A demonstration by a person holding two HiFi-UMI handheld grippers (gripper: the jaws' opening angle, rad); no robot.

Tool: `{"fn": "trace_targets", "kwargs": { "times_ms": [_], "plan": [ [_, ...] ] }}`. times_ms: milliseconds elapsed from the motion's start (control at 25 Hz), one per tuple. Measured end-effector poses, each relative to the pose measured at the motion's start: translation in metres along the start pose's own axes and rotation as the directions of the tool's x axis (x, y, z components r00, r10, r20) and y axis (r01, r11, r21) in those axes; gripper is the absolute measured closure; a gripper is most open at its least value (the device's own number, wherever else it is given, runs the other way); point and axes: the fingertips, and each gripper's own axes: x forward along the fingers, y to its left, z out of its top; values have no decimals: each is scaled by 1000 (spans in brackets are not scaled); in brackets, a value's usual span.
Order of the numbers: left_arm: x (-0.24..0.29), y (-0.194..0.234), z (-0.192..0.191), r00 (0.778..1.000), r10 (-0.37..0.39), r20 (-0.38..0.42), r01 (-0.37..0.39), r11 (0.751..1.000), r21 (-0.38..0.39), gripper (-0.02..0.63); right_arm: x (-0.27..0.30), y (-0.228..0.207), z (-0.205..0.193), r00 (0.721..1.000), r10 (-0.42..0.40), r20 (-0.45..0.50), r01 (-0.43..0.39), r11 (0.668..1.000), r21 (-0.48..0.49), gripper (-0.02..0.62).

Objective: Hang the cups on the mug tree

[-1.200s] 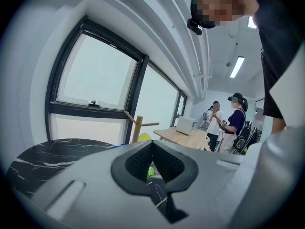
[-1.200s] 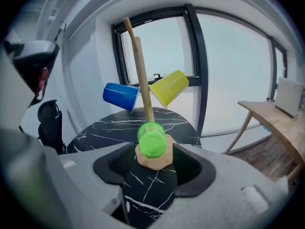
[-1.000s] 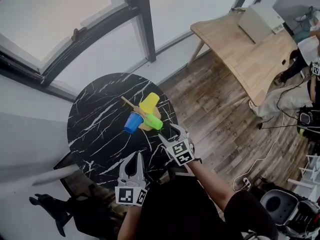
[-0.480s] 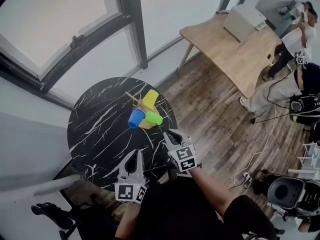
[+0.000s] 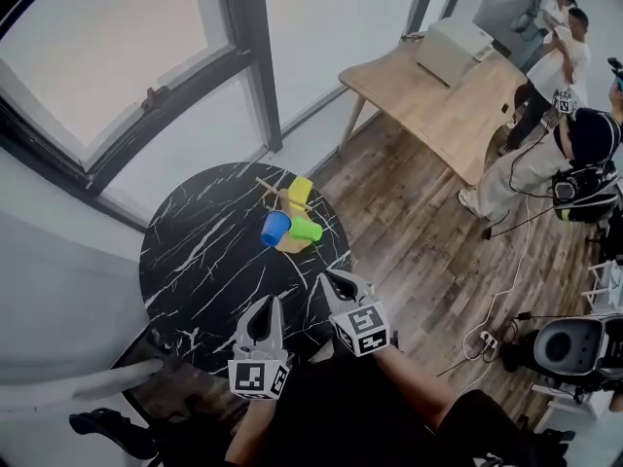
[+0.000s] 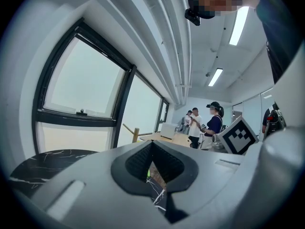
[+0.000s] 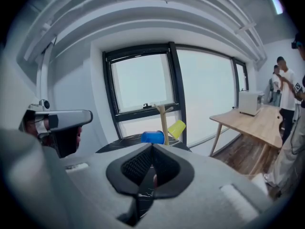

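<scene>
Left tongs (image 5: pixel 266 305): jaws closed together with nothing between them; held over the near rim of the table, pointing roughly level toward the window.
Right tongs (image 5: pixel 332 279): jaws have just been closing and now meet, with nothing between them; held above the near right rim, tilted slightly down.
Table (image 5: pixel 200 256): round, black marble top; it carries only the mug tree and its cups.
Mug tree (image 5: pixel 281 198): wooden, upright, on the far right part of the table; the right gripper view shows its stem (image 7: pixel 164 119) rising straight ahead.
Yellow cup (image 5: pixel 300 191): on the far side of the tree, tilted out and up.
Blue cup (image 5: pixel 274 228): on the near left side, its long axis level.
Green cup (image 5: pixel 306 230): on the near right side, its long axis level, pointing right.
Bearing: the tree lies straight ahead of both tongs and well apart from them; the right tongs are the nearer.
Task standing: all three cups look hung, with none loose on the table; judged complete.
</scene>
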Motion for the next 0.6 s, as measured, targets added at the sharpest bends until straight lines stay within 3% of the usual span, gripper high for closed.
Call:
{"fn": "trace_targets", "kwargs": {
  "times_ms": [320, 600],
  "plan": [
    [-25, -7, 14, 999, -31, 15, 31, 999, 8, 606, -55, 37, 13, 998, -10, 67, 9, 1000, 20, 594],
    [-33, -10, 13, 999, -40, 25, 40, 999, 9, 606, -68, 43, 20, 994, -30, 107, 28, 999, 21, 594]
  ]
}}
